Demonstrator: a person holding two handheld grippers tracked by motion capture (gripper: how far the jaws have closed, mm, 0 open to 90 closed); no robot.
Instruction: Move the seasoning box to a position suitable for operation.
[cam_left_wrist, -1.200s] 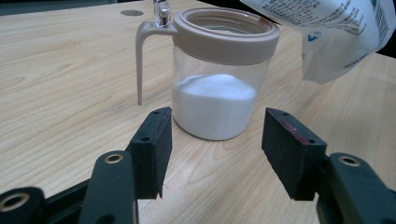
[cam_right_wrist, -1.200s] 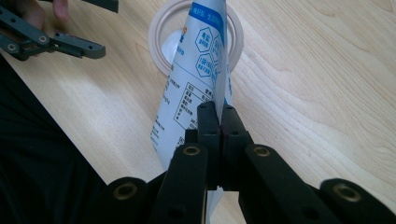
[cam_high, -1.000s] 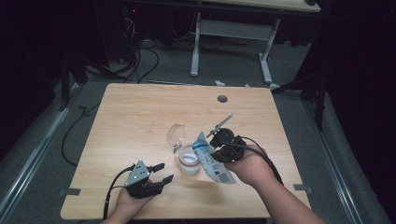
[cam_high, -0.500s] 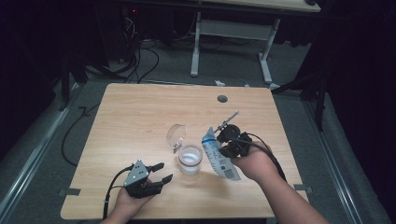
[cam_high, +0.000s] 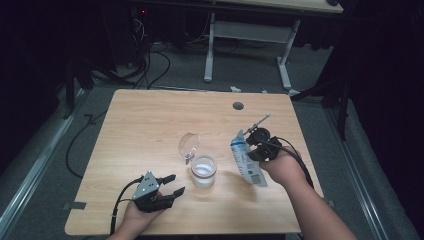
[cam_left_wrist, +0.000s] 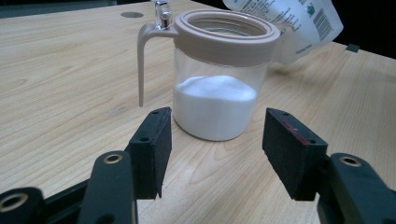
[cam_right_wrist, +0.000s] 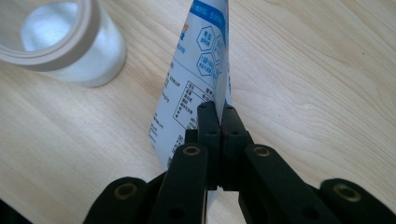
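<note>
High view: on the wooden table (cam_high: 150, 125), the open-lidded jar (cam_high: 203, 170) of white powder stood at lower centre, with the pouch (cam_high: 247, 162) just to its right, pinched in the closed right gripper (cam_high: 256, 146). The left gripper (cam_high: 172, 186), jaws wide and empty, sat at lower left; with the jar unsteadied, the pouch could have knocked it or spilled powder.

High view looks down from six o'clock; both gripper views sit close, sharing the jar (cam_high: 204, 170).
</note>
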